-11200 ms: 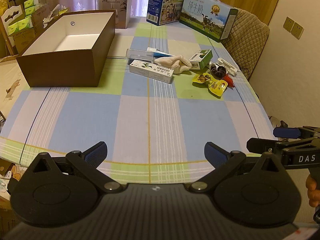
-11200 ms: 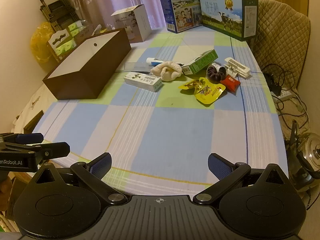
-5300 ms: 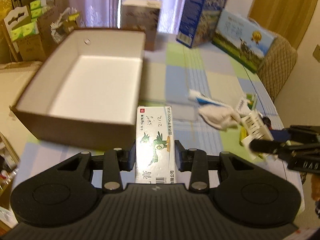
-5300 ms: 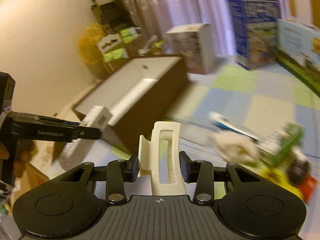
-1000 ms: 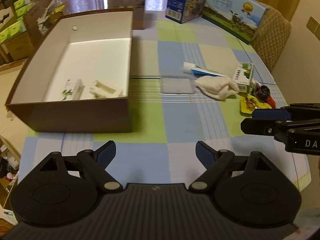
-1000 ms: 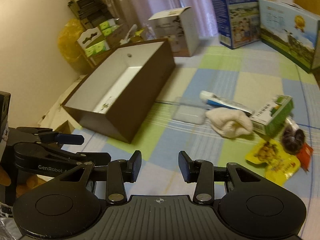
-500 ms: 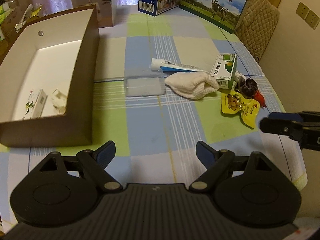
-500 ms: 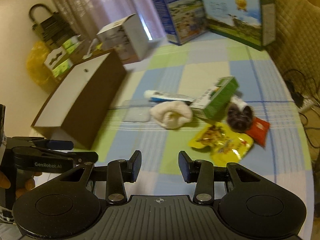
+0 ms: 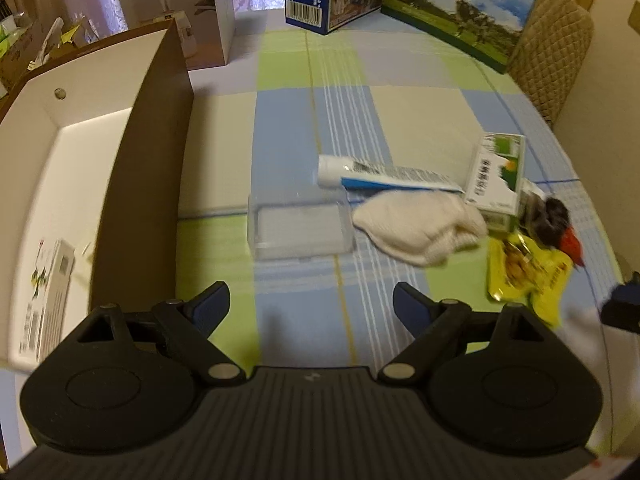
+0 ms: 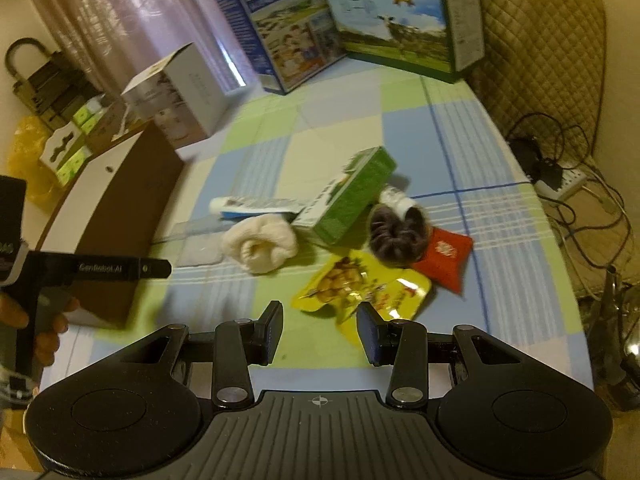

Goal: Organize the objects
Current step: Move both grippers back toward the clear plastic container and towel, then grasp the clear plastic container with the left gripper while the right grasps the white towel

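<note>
My left gripper (image 9: 312, 308) hangs over the checked tablecloth with its jaws opening and nothing between them. Just beyond it lies a clear plastic box (image 9: 300, 228), then a rolled white cloth (image 9: 416, 228), a toothpaste tube (image 9: 384, 176) and a green-and-white carton (image 9: 496, 176). At left stands the brown box (image 9: 140, 184), with a medicine box (image 9: 48, 288) inside. My right gripper (image 10: 320, 332) has a narrow gap and holds nothing. It is above the near edge of a yellow snack pouch (image 10: 360, 288). Behind that lie a dark scrunchie (image 10: 396, 232) and a red packet (image 10: 444, 256).
Two milk cartons (image 10: 280, 28) (image 10: 400, 20) and a humidifier box (image 9: 180, 12) stand along the table's far edge. A quilted chair (image 10: 540, 40) is at the far right. Cables and a power strip (image 10: 560, 176) lie on the floor beyond the right table edge.
Both grippers have moved right, away from the brown box and toward the pile of loose items. The clear box and the yellow pouch now look closer. Nothing was picked up.
</note>
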